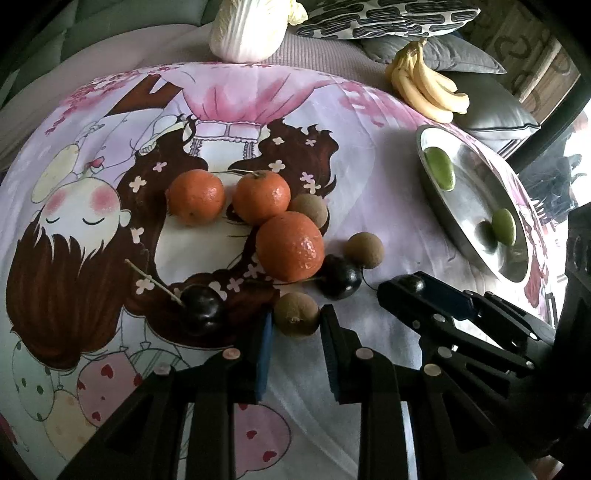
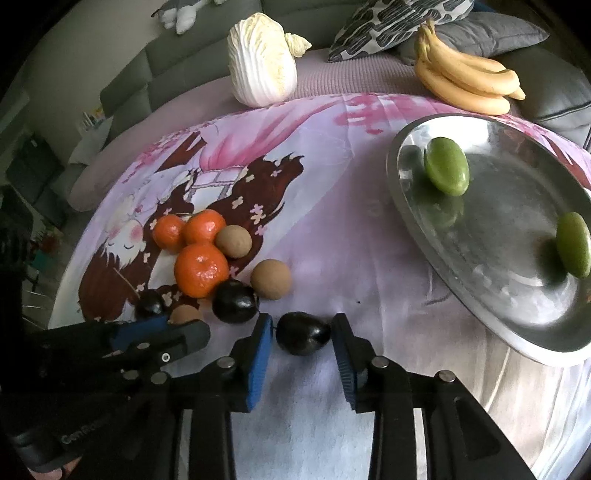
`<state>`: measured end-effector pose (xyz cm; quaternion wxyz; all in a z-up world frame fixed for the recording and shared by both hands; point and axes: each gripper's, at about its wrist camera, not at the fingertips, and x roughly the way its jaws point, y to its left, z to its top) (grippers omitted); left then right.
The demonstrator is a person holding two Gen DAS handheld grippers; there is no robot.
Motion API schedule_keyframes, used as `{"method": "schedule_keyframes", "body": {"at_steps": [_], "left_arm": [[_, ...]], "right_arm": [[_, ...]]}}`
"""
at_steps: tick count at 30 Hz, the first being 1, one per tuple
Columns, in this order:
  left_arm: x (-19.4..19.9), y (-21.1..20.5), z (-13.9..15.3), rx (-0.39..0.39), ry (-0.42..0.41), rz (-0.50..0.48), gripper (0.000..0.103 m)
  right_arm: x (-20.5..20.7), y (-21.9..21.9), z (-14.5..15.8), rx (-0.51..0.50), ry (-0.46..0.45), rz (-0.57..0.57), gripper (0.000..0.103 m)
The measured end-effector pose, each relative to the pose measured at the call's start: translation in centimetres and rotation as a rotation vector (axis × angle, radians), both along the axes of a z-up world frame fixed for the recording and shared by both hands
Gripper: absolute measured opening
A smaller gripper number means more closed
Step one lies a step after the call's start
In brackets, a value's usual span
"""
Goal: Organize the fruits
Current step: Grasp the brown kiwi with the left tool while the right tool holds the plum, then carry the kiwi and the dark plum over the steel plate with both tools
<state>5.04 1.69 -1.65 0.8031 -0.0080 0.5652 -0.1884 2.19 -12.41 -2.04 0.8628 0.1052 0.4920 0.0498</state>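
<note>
Three oranges [image 1: 290, 245], several brown longans and dark cherries [image 1: 340, 277] lie in a heap on the pink cartoon cloth. My left gripper [image 1: 297, 321] is open, its pads either side of a brown longan [image 1: 295, 314] on the cloth. My right gripper [image 2: 303, 334] is open around a dark cherry [image 2: 303, 332] that rests on the cloth; it also shows in the left wrist view [image 1: 410, 291]. A steel tray [image 2: 443, 236] at the right holds two green fruits [image 2: 447, 170].
A bunch of bananas [image 2: 465, 81] lies behind the tray. A napa cabbage [image 2: 260, 70] stands at the back of the cloth. Cushions [image 2: 388, 22] and a grey sofa are behind. The tray also shows in the left wrist view [image 1: 465, 229].
</note>
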Motion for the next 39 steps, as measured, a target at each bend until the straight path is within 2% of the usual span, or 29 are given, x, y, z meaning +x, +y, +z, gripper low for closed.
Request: {"method": "schedule_keyframes", "body": {"at_steps": [3, 11, 21, 24, 34, 39], "left_arm": [[0.0, -0.1, 0.0, 0.002, 0.001, -0.003, 0.026], [-0.2, 0.0, 0.7, -0.005, -0.020, -0.010, 0.026], [-0.3, -1.4, 3.4, -0.031, -0.076, -0.034, 0.026], [0.0, -2.9, 4.1, -0.033, -0.082, -0.059, 0.026], [1.3, -10.1, 6.3, -0.044, -0.111, -0.172, 0.026], [2.1, -14.2, 5.9, -0.049, -0.083, -0.216, 0.026]], "right_arm": [[-0.1, 0.4, 0.2, -0.020, -0.007, 0.019, 0.030], [-1.0, 0.8, 1.6, -0.032, -0.052, 0.046, 0.030], [-2.6, -1.4, 4.8, -0.006, -0.132, -0.019, 0.030], [-2.7, -3.0, 5.3, -0.016, -0.135, -0.071, 0.030], [-3.3, -11.5, 6.5, -0.079, -0.143, -0.343, 0.030], [-3.5, -14.6, 6.4, -0.099, -0.138, -0.424, 0.030]]}}
